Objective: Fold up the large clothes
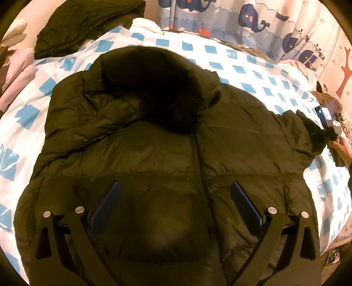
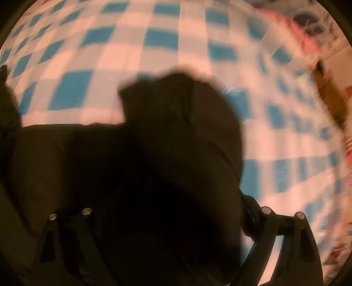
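Observation:
A dark puffer jacket (image 1: 167, 158) with a black fur-trimmed hood (image 1: 154, 88) lies front up on the blue-and-white checked bed cover (image 1: 253, 72). My left gripper (image 1: 176, 183) hovers open over the jacket's lower front, and nothing sits between its blue pads (image 1: 110, 204). The jacket's right sleeve (image 1: 294, 132) reaches out toward a hand holding a device with a lit screen (image 1: 325, 114). The right wrist view is blurred. There my right gripper (image 2: 176, 193) stands wide open, close over the dark sleeve (image 2: 182, 123). Its left finger is lost against the dark fabric.
Another dark garment (image 1: 88, 24) lies at the bed's far left corner beside pink bedding (image 1: 15, 81). A whale-print curtain (image 1: 253, 19) hangs behind the bed. Checked cover (image 2: 140, 50) lies bare beyond the sleeve, and clutter (image 2: 330, 103) lines the right edge.

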`<action>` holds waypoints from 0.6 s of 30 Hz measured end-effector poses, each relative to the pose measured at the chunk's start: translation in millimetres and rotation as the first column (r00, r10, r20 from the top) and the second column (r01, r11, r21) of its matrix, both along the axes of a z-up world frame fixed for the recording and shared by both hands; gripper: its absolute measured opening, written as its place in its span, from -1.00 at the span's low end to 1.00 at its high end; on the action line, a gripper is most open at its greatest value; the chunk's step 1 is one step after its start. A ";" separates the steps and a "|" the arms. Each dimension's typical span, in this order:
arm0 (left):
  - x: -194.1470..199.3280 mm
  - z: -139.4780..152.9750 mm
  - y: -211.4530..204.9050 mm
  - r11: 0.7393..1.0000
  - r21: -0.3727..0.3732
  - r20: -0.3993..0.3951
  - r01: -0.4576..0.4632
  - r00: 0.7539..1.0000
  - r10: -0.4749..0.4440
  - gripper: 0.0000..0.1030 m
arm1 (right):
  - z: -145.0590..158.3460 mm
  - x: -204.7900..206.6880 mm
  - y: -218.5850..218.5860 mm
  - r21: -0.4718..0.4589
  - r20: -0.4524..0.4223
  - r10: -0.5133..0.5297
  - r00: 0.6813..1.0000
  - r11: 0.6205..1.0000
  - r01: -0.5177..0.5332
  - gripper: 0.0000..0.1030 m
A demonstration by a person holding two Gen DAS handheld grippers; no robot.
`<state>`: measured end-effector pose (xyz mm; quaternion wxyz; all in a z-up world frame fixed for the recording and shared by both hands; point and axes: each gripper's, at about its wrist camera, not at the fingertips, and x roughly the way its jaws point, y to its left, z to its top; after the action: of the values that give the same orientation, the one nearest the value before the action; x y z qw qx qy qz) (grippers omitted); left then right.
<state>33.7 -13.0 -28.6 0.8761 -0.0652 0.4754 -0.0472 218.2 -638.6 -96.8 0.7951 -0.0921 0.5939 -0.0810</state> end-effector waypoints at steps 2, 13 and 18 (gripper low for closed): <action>2.7 -6.3 2.1 1.000 -0.030 -0.024 -0.006 1.000 0.005 0.85 | 0.6 -10.4 -3.1 -0.018 0.071 0.050 0.996 0.999 -0.049 0.87; 6.1 -13.8 -8.6 1.000 -0.002 -0.029 0.011 1.000 -0.011 0.85 | 44.9 -30.1 -35.7 -0.142 0.281 -0.043 0.959 0.986 0.086 -0.61; 6.6 -15.1 -7.4 1.000 -0.015 -0.031 0.007 1.000 -0.008 0.85 | 33.7 -22.1 -28.5 -0.250 0.222 0.015 0.975 0.967 0.042 -0.57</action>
<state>40.3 -20.4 -43.7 0.8680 -0.0705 0.4887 -0.0530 196.0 -667.1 -63.2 0.8376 -0.1790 0.4869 -0.1712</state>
